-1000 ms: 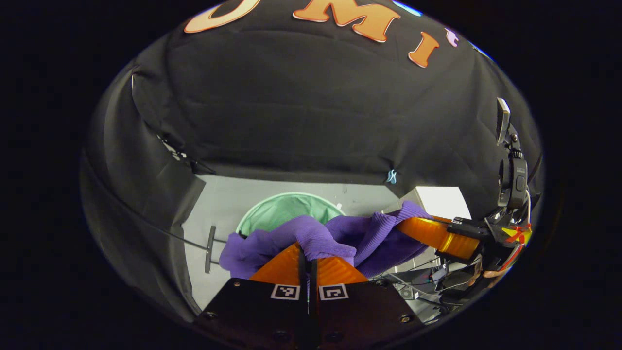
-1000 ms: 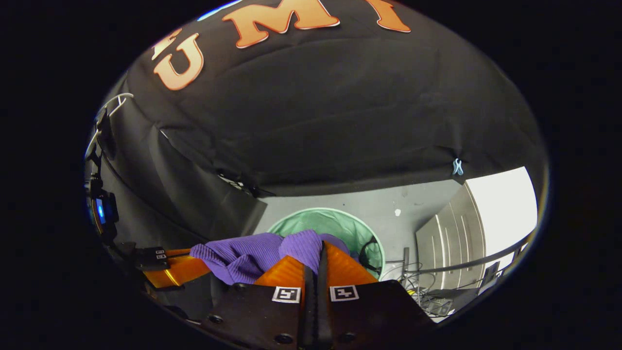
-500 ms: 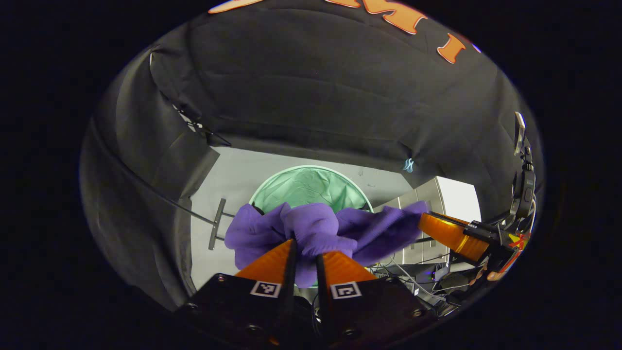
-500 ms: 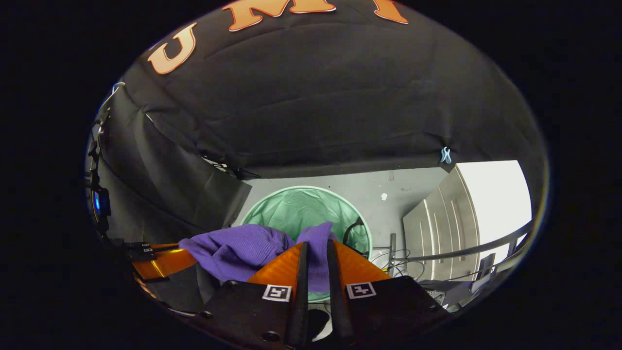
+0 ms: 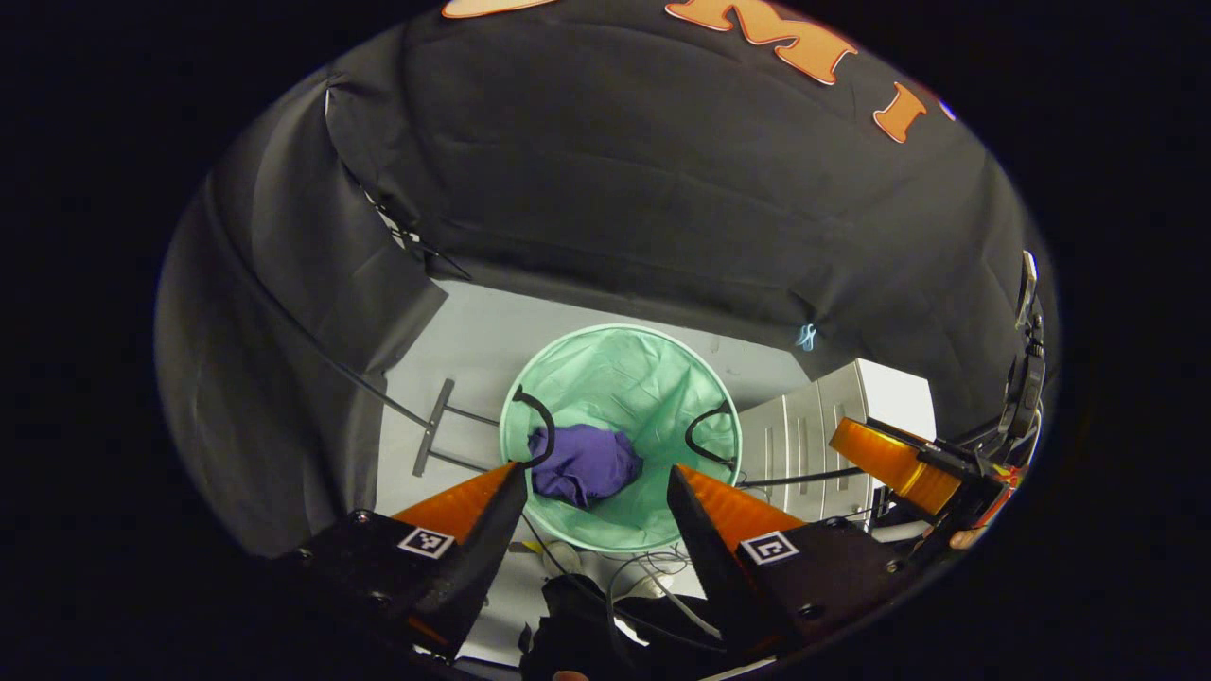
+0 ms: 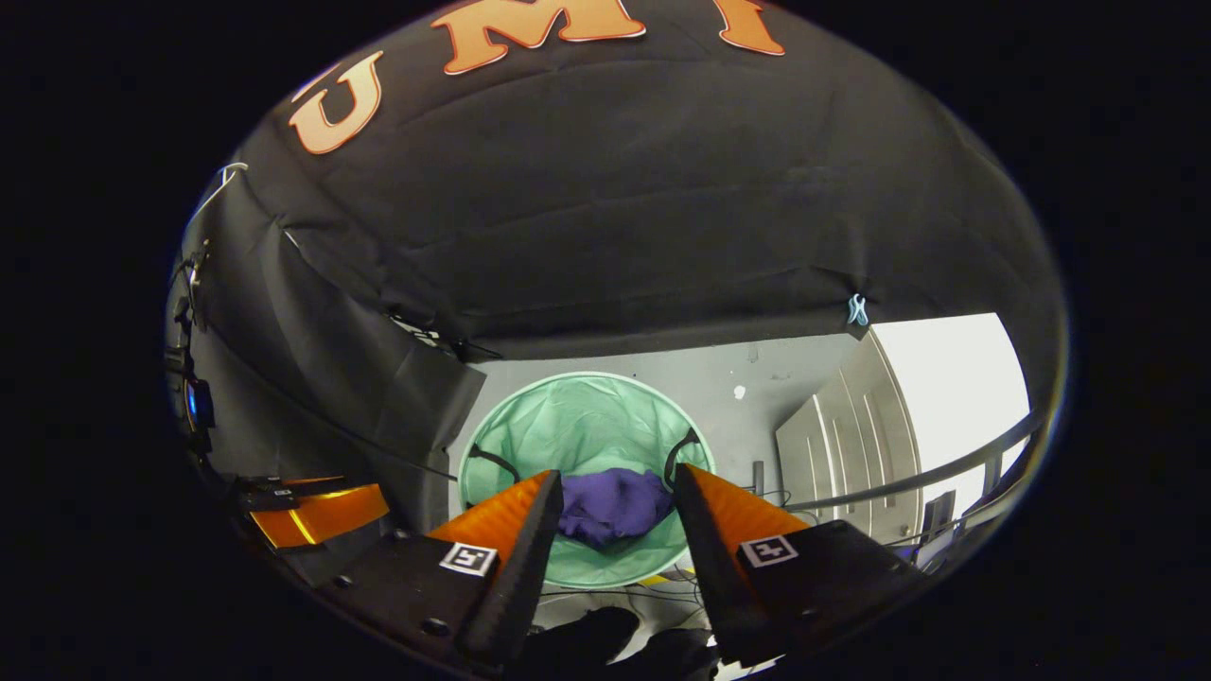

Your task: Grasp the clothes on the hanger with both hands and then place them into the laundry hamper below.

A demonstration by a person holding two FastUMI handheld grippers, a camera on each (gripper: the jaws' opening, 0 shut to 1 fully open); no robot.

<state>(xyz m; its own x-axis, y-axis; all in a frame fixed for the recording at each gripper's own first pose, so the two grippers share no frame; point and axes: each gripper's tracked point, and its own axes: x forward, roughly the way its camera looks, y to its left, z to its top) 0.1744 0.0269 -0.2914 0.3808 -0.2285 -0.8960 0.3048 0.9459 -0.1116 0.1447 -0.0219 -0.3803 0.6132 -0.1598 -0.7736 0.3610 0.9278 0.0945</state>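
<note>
In the left gripper view, the left tongs [image 5: 596,487] stand wide open at the bottom of the frame and hold nothing. Straight past their tips, in the lower middle of the frame, lies the purple garment [image 5: 584,463], crumpled into a lump on the bottom of the green hamper [image 5: 624,364]. The lump sits nearer the left fingertip than the right one, toward the left side of the hamper; it has no clear long axis.

In the right gripper view, the right tongs [image 6: 615,492] are also spread open and empty, and the purple garment [image 6: 615,506] shows in the gap between the two fingers, inside the green hamper [image 6: 582,421]. So the garment is below and ahead of both tongs, well apart from them, and neither seems clearly nearer. I judge that the placing is done and the coming move is only to draw both tongs back.

The left gripper view shows the right tongs [image 5: 894,459] at the right edge, beside a white cabinet [image 5: 833,416], and a thin black stand [image 5: 433,440] on the grey floor [image 5: 464,340] left of the hamper. The right gripper view shows the left tongs [image 6: 317,515] at the lower left, and a bright pale panel [image 6: 956,388] at the right.
</note>
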